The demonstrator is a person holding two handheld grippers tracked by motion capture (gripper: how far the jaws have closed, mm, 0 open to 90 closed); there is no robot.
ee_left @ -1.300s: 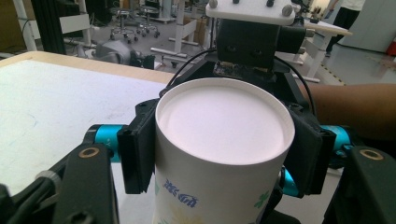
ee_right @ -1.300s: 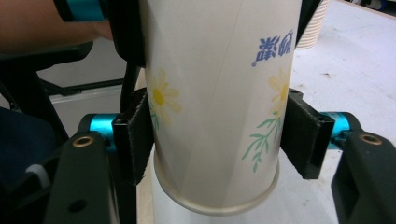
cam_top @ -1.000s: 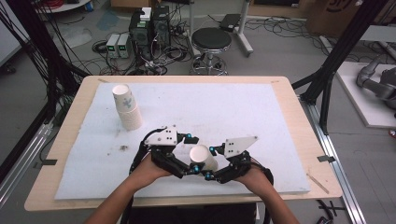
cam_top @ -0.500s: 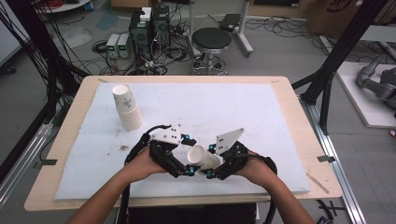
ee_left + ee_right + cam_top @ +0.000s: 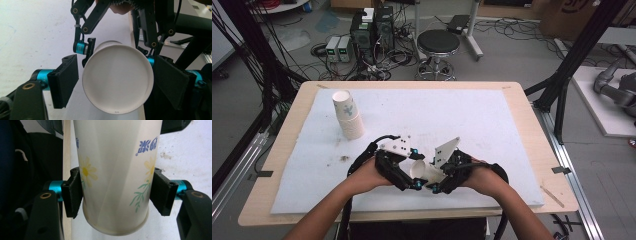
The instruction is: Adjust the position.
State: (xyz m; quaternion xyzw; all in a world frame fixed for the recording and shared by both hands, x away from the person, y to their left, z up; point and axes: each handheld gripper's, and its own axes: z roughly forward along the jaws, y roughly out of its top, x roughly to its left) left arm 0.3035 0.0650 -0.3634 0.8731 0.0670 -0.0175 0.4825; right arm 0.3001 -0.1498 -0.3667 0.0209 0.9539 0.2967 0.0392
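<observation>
Your right gripper [image 5: 117,195] clamps the paper cup [image 5: 115,177] by its sides near the table's front edge [image 5: 412,212], well away from the cup stack [image 5: 348,114], so your left gripper [image 5: 117,87], jaws spread wide, can close around its base.

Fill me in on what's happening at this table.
A person holds a gripper in each hand near the front of the table. The right gripper is shut on a flowered paper cup, held sideways. The left gripper has its jaws spread either side of that cup's wide end, seemingly not pressing it. A stack of similar cups stands further back to the left.
</observation>
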